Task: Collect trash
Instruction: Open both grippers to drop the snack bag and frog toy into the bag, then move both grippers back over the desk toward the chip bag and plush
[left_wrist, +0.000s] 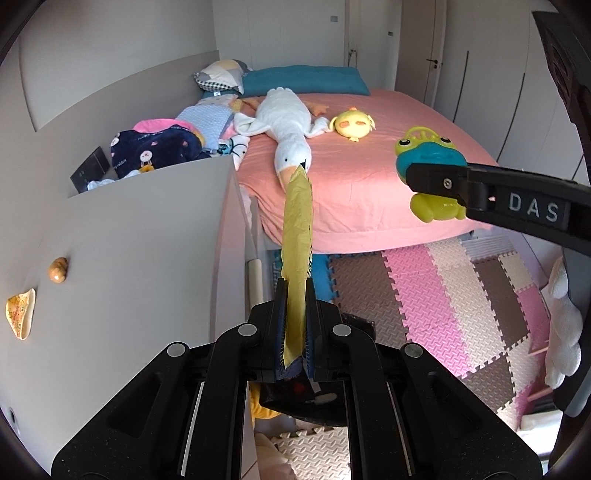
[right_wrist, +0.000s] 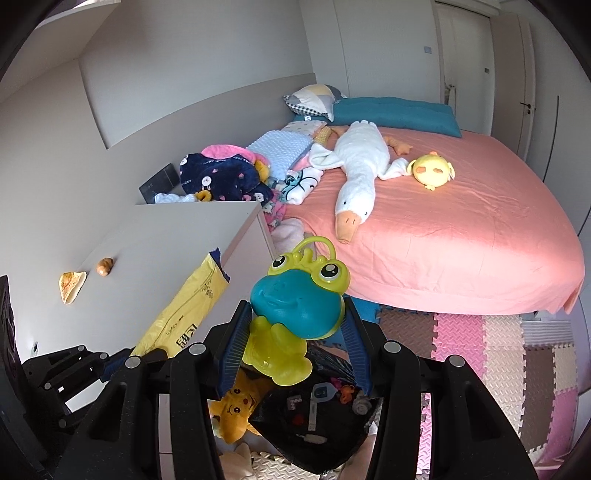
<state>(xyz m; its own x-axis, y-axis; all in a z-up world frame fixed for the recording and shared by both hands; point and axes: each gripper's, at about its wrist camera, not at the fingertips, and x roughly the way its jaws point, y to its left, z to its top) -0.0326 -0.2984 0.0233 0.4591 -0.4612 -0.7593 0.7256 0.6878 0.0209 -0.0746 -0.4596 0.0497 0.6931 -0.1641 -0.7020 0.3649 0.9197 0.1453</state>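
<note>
My left gripper (left_wrist: 294, 295) is shut on a yellow snack bag (left_wrist: 296, 236), held edge-on and upright above the floor; the bag also shows in the right wrist view (right_wrist: 188, 314). My right gripper (right_wrist: 295, 321) is shut on a green and blue plastic frog toy (right_wrist: 295, 295), which also shows in the left wrist view (left_wrist: 428, 162) in the right gripper's fingers (left_wrist: 439, 181). Below both grippers a black trash bag (right_wrist: 314, 424) lies open with several small items inside. On the white cabinet top (right_wrist: 159, 251) lie a yellow wrapper scrap (right_wrist: 72, 286) and a small brown object (right_wrist: 104, 266).
A bed with a pink sheet (right_wrist: 461, 229) carries a white goose plush (right_wrist: 358, 173), a yellow chick plush (right_wrist: 432, 171), pillows and clothes. A yellow plush (right_wrist: 236, 410) lies on the floor by the bag. Pink and brown foam mats (right_wrist: 498, 350) cover the floor.
</note>
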